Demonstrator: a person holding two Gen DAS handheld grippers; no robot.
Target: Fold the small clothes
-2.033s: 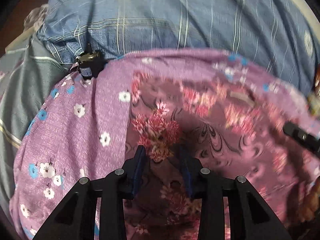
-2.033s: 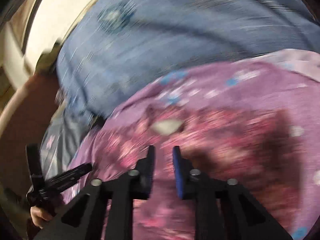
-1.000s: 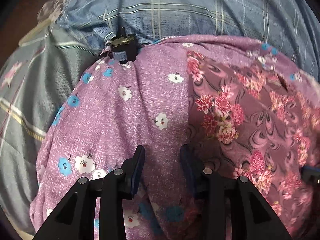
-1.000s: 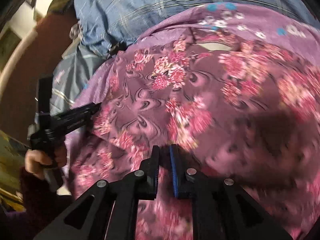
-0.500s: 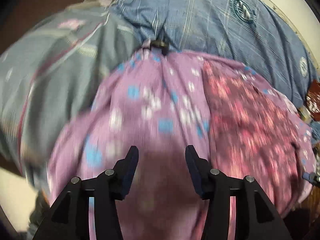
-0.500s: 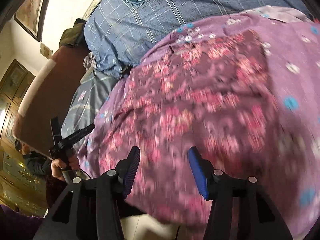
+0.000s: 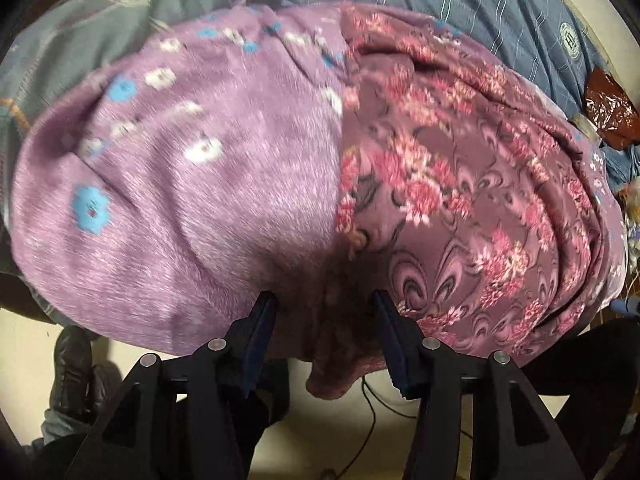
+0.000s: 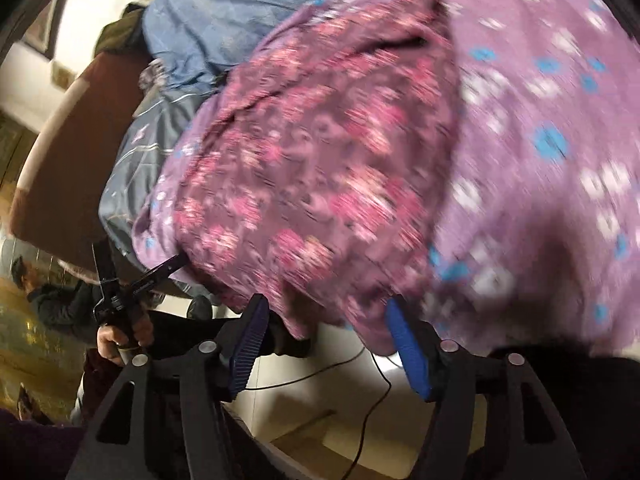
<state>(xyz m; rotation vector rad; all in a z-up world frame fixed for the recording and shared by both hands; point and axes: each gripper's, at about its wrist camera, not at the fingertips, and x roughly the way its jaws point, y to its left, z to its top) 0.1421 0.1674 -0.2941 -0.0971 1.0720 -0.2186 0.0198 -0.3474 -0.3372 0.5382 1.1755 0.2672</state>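
Bed (image 7: 500, 4) under floral garment (image 7: 440, 184)

A bed fills most of the room, covered by a blue checked bedspread (image 7: 460, 4) with a round emblem and, beside it, a grey-blue patterned sheet (image 7: 80, 36). A pale tiled floor (image 8: 320, 412) lies below the bed's edge, crossed by a thin black cable (image 8: 360, 420). A brown padded headboard (image 8: 60, 152) stands against a cream wall (image 8: 80, 12). Dark wooden furniture (image 8: 16, 320) appears at the far left, in warm indoor light.
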